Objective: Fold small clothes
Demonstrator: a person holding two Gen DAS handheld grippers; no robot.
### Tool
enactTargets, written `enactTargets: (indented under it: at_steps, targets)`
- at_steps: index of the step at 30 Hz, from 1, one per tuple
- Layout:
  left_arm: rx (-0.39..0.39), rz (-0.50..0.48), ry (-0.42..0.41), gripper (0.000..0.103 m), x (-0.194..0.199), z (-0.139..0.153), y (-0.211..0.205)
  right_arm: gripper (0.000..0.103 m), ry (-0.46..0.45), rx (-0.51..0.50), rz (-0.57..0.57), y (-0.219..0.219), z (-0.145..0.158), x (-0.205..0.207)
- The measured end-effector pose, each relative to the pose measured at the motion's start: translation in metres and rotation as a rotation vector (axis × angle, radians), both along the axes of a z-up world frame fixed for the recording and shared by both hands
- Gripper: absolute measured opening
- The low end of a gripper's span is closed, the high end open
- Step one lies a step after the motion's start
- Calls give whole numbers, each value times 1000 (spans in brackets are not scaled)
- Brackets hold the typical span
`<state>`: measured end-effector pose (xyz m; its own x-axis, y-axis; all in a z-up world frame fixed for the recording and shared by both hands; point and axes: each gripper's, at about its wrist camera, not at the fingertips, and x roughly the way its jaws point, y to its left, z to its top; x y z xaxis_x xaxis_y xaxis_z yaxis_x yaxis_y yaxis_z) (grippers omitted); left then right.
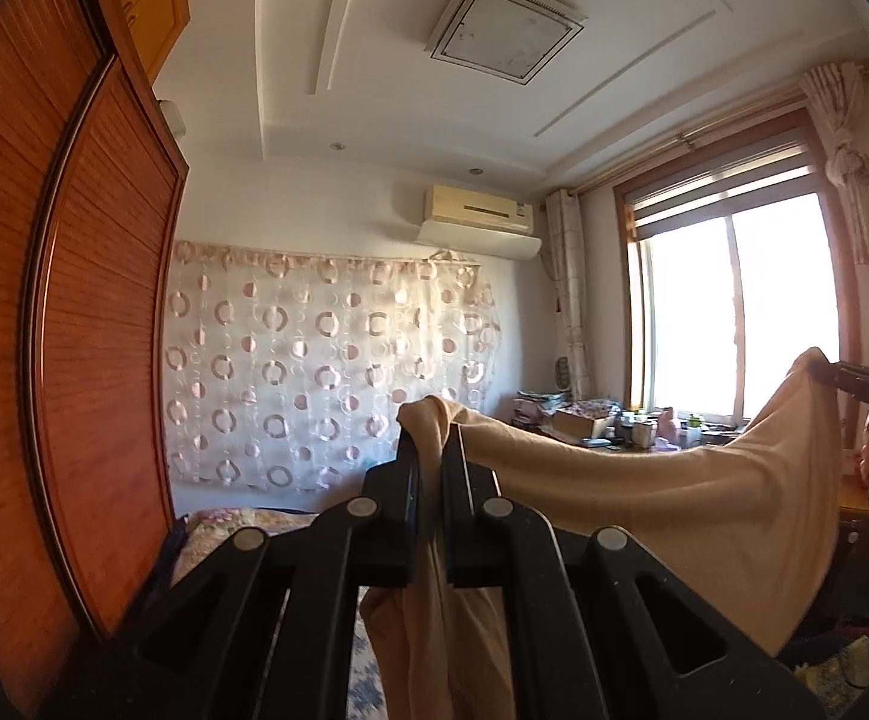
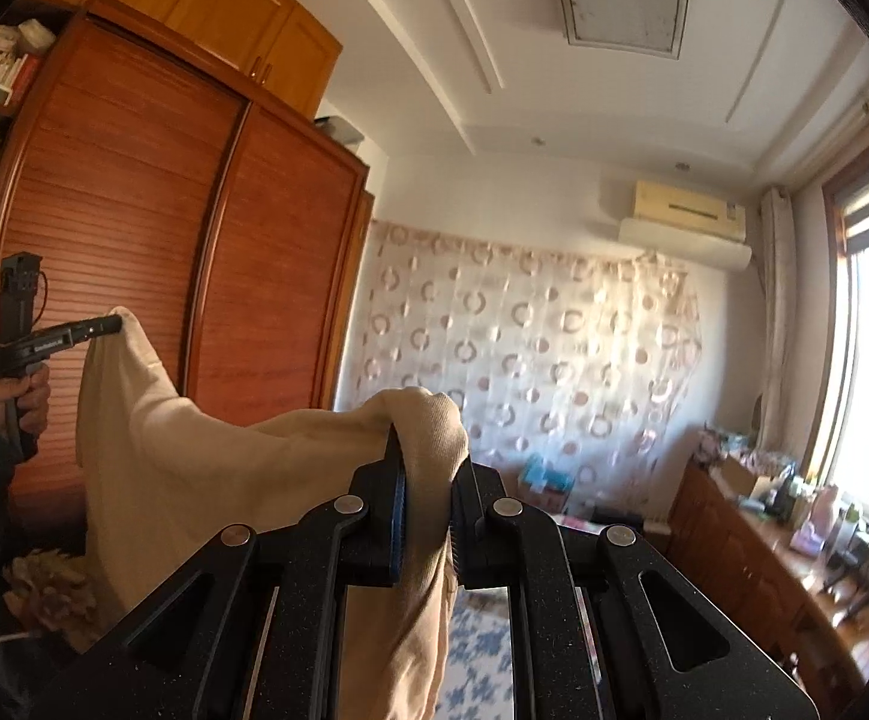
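Note:
A beige garment (image 1: 674, 504) hangs stretched in the air between my two grippers. My left gripper (image 1: 431, 441) is shut on one corner of it, with cloth bunched over the fingertips and trailing down between the jaws. From the left wrist view the right gripper (image 1: 824, 373) shows at the far right, pinching the other corner. In the right wrist view my right gripper (image 2: 428, 450) is shut on the beige garment (image 2: 194, 468), and the left gripper (image 2: 111, 324) holds the far corner at the left, with a hand (image 2: 20, 402) on its handle.
A tall wooden wardrobe (image 2: 194, 270) fills the left side. A patterned curtain (image 1: 326, 360) covers the far wall under an air conditioner (image 1: 479, 210). A cluttered wooden counter (image 2: 752, 534) runs below the bright window (image 1: 734, 312). Below lies a blue floral bedspread (image 2: 482, 648).

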<state>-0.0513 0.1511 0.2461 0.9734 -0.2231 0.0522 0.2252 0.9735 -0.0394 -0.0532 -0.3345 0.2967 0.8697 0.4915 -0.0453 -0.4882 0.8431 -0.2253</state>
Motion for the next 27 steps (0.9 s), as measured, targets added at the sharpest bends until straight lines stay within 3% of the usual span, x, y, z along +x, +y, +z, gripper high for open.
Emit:
enactTargets:
  at_steps: [4, 9, 12, 14, 16, 17, 18, 22, 27]
  targets:
    - [28, 52, 39, 3, 46, -2, -5, 9, 19, -22, -36, 5, 10, 39]
    - [71, 117, 159, 5, 131, -38, -7, 9, 145, -79, -123, 19, -16, 138]
    - [103, 142, 244, 11, 190, -78, -9, 9, 234, -116, -187, 28, -54, 206]
    - [134, 129, 348, 14, 229, -111, -13, 11, 296, -140, -227, 36, -91, 254]
    - [154, 121, 463, 15, 257, -144, -18, 28, 411, -158, -272, 40, -131, 299]
    - [164, 110, 502, 17, 264, -158, -21, 44, 459, -163, -306, 40, -150, 313]
    - [177, 87, 535, 19, 265, -174, -24, 47, 496, -163, -335, 39, -168, 325]
    - [226, 58, 626, 24, 255, -218, -41, 47, 605, -133, -319, 30, -227, 335]
    - [225, -2, 718, 28, 237, -251, -48, 47, 652, -156, -288, 19, -263, 307]
